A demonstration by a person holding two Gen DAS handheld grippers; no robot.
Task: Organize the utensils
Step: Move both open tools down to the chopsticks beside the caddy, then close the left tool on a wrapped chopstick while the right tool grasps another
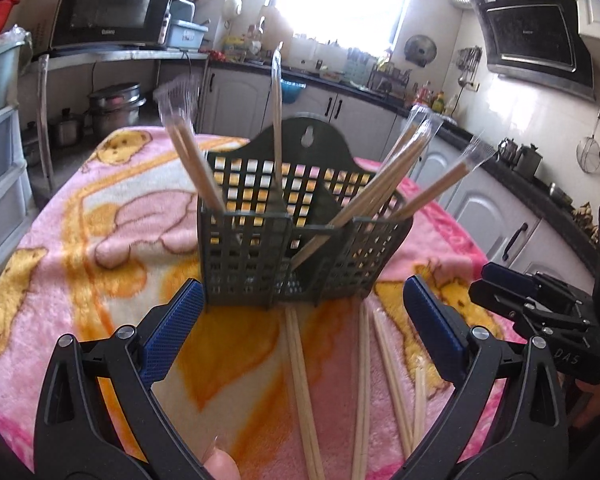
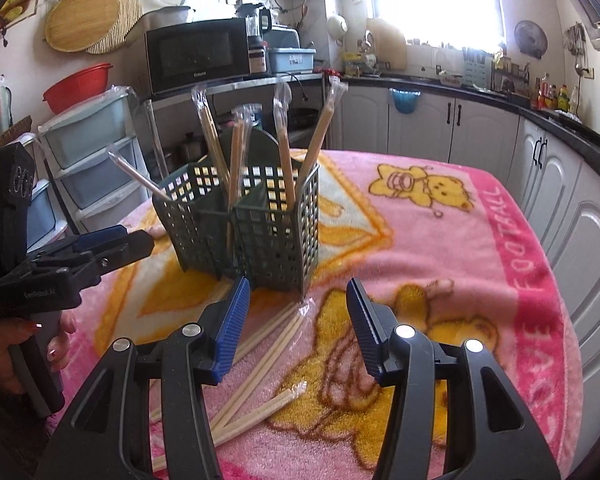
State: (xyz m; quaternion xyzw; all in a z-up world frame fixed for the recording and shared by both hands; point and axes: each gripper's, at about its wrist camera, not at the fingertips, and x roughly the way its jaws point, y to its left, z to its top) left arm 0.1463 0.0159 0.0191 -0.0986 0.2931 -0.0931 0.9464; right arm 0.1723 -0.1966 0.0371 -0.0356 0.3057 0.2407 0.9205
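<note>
A dark green lattice utensil holder (image 1: 300, 248) (image 2: 256, 232) stands upright on a pink blanket. Several plastic-wrapped chopstick pairs (image 1: 384, 176) (image 2: 284, 152) lean out of its compartments. More wrapped chopsticks (image 1: 300, 380) (image 2: 260, 364) lie loose on the blanket in front of it. My left gripper (image 1: 300, 312) is open just before the holder, above the loose chopsticks, with nothing between its fingers. My right gripper (image 2: 296, 316) is open too, over the tips of the loose chopsticks, holding nothing. Each gripper shows in the other's view, at the frame edge (image 1: 540, 304) (image 2: 80, 256).
The pink cartoon blanket (image 2: 440, 248) covers a round table. Behind stand a microwave (image 2: 198, 54) on a metal shelf, plastic drawers (image 2: 88, 152), white cabinets (image 2: 560, 184) under a dark counter, and pots (image 1: 112, 108) on the floor. A person's hand (image 2: 56, 344) holds the left gripper's handle.
</note>
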